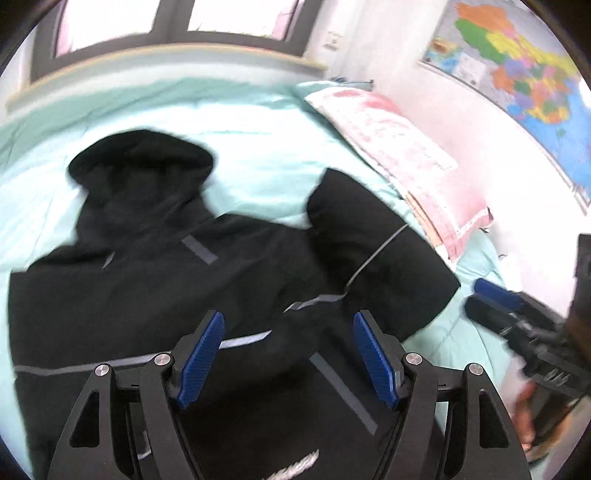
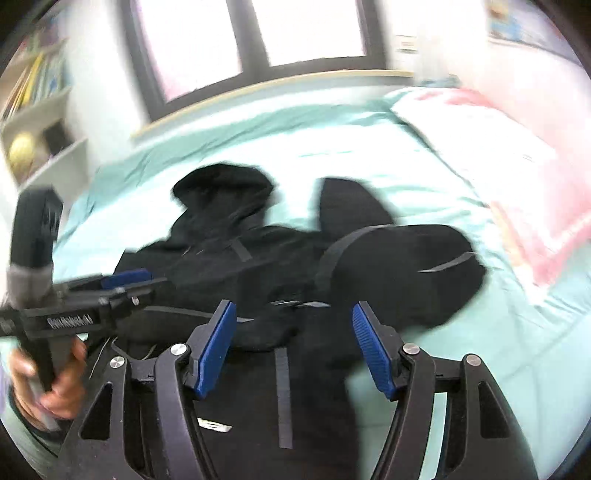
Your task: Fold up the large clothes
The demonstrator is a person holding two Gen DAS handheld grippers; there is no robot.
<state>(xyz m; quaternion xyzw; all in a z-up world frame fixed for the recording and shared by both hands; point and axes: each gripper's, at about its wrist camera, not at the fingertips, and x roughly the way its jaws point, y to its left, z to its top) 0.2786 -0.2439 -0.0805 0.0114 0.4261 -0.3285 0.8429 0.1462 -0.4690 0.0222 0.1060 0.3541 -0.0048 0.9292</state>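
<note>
While the black jacket (image 1: 155,295) lies spread on the mint-green bed (image 1: 258,147) (hood toward the window), the left hand-held gripper (image 1: 288,354) and right hand-held gripper (image 2: 293,347) hover above it, jaws apart, holding nothing.

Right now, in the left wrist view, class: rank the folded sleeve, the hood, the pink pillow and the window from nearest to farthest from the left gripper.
Measured from the left gripper:
1. Folded sleeve of the black jacket, just ahead, right.
2. Hood, farther up the bed, left.
3. Pink pillow, along the right wall; its depth overlaps the hood's, so ranks 2 and 3 are uncertain.
4. Window, beyond the bed.
</note>
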